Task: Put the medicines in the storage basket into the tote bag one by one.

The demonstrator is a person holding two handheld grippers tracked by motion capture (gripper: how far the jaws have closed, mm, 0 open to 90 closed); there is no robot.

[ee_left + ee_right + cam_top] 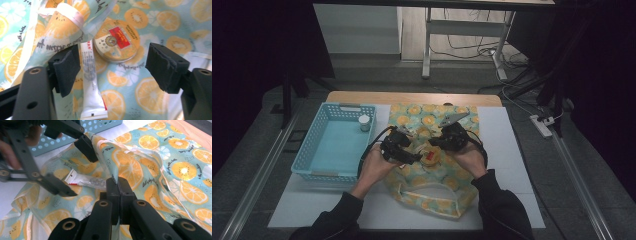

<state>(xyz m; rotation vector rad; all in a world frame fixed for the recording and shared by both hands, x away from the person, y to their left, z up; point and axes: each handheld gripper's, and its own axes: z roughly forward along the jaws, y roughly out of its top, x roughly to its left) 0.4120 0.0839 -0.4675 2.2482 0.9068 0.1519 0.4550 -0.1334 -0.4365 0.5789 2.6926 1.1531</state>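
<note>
Right gripper (119,195) clamped on lemon-print bag (140,167) fabric, left gripper (115,67) jaws spread above white tube (91,82) and round tin (116,41), blue basket (319,145) alongside on surface.

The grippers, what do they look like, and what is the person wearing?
Both are black. The left gripper has flat black arms with round holes and chunky, roughened foam-like pads. A black cable loops from it. The right gripper carries a grey three-cornered plate on top, and its linkage bars show brass-coloured rivets. The person wears dark long sleeves.
</note>
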